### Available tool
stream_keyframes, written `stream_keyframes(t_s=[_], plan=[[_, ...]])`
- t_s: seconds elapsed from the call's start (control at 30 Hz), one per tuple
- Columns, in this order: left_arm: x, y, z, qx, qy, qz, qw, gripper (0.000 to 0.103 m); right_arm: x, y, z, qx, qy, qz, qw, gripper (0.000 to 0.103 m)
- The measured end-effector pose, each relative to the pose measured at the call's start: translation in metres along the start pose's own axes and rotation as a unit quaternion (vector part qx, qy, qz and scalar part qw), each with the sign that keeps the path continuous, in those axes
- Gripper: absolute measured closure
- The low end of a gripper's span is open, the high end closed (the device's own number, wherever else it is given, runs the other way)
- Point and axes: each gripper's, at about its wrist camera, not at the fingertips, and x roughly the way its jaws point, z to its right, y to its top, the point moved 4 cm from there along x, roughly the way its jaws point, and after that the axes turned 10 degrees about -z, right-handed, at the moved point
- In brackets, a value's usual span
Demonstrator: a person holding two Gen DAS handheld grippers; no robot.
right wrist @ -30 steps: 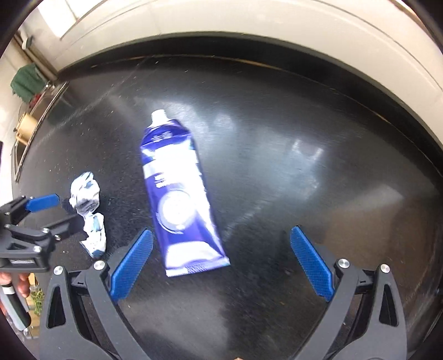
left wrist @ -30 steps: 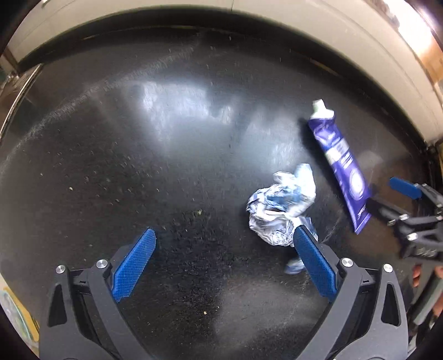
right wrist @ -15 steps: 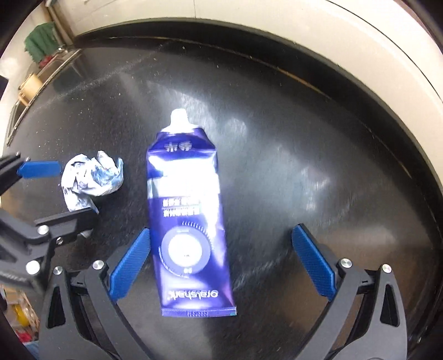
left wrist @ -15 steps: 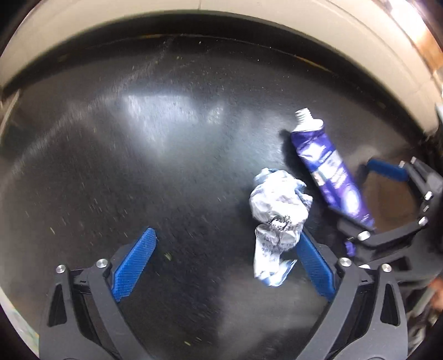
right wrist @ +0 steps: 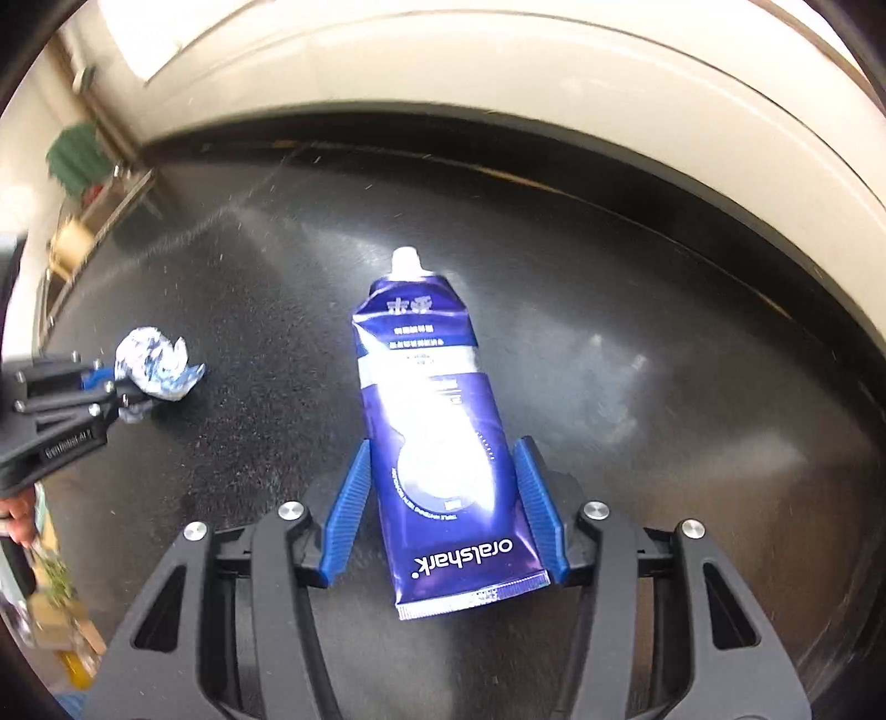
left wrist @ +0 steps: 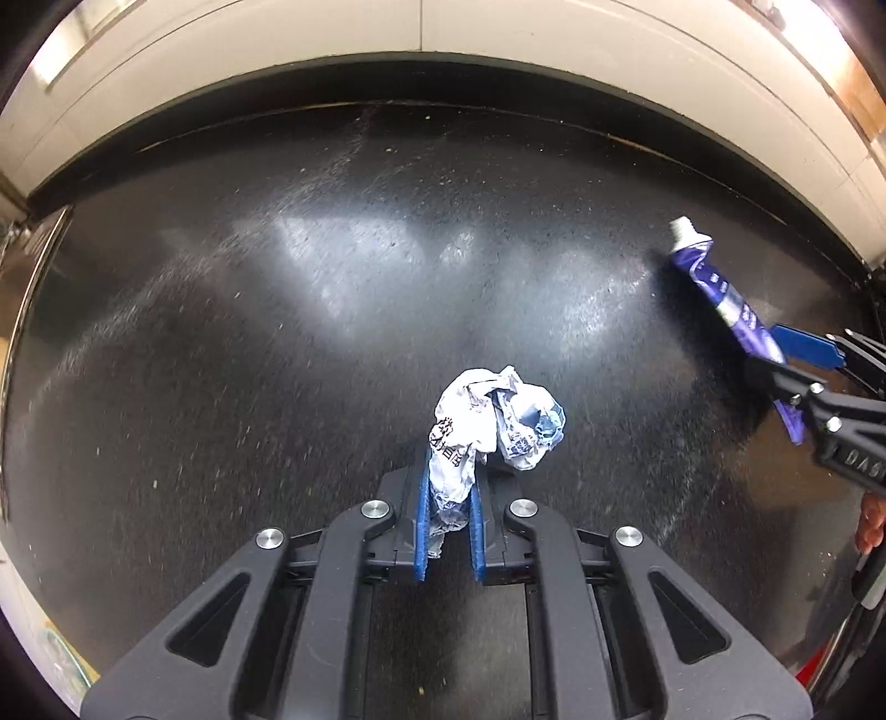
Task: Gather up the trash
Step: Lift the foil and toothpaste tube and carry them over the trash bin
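A crumpled white-and-blue wrapper (left wrist: 487, 426) sits on the black countertop (left wrist: 277, 343). My left gripper (left wrist: 449, 498) is shut on the wrapper's lower end. A blue toothpaste tube (right wrist: 437, 437) lies on the counter with its white cap pointing away. My right gripper (right wrist: 443, 498) has closed in around the tube's lower half, its blue pads (right wrist: 349, 498) against both edges. In the left wrist view the tube (left wrist: 720, 293) and the right gripper (left wrist: 819, 382) show at the far right. In the right wrist view the wrapper (right wrist: 155, 363) and left gripper (right wrist: 105, 382) show at the left.
A pale wall (left wrist: 421, 50) runs along the counter's far edge. A sink edge (right wrist: 77, 243) and green item (right wrist: 75, 160) lie at the far left of the right wrist view. Clutter (right wrist: 50, 626) lies off the counter's near left.
Both grippers went from wide open to closed: the left one closed on the wrapper, the right one moved forward over the tube and closed against its sides.
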Motion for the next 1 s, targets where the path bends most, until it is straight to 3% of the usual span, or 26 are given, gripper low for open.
stream_keyframes(t_s=[0.13, 0.43, 0.57, 0.6, 0.63, 0.67, 0.87, 0.93, 0.97, 1.0], plan=[[-0.009, -0.009, 0.002, 0.007, -0.002, 0.009, 0.9999, 0.093, -0.016, -0.006, 0.008, 0.015, -0.007, 0.018, 1.0, 0.051], [-0.031, -0.056, 0.0, 0.001, -0.016, 0.026, 0.9995, 0.093, -0.024, -0.058, 0.036, 0.108, 0.063, 0.02, 0.992, 0.051], [-0.035, -0.074, -0.006, -0.006, -0.014, 0.031, 0.9994, 0.093, -0.029, -0.064, 0.044, 0.121, 0.06, 0.028, 0.99, 0.052], [-0.035, -0.076, -0.007, -0.009, -0.012, 0.032, 0.9994, 0.093, -0.032, -0.065, 0.043, 0.122, 0.068, 0.032, 0.99, 0.089], [-0.037, -0.079, -0.007, -0.011, -0.012, 0.031, 0.9994, 0.093, -0.035, -0.066, 0.043, 0.119, 0.068, 0.035, 0.99, 0.09], [-0.037, -0.082, -0.007, -0.012, -0.012, 0.03, 0.9994, 0.093, -0.038, -0.067, 0.042, 0.116, 0.046, 0.038, 0.992, 0.1], [-0.042, -0.095, -0.004, -0.01, -0.012, 0.032, 0.9994, 0.092, -0.027, -0.082, 0.045, 0.122, 0.007, 0.027, 0.992, 0.099], [-0.043, -0.096, -0.003, -0.009, -0.012, 0.032, 0.9994, 0.092, -0.032, -0.087, 0.05, 0.138, -0.015, 0.044, 0.989, 0.087], [-0.044, -0.098, -0.003, -0.01, -0.011, 0.032, 0.9994, 0.092, -0.034, -0.088, 0.055, 0.147, -0.021, 0.048, 0.988, 0.045], [-0.045, -0.1, -0.003, -0.011, -0.011, 0.032, 0.9994, 0.092, -0.035, -0.09, 0.061, 0.16, -0.026, 0.056, 0.985, 0.01]])
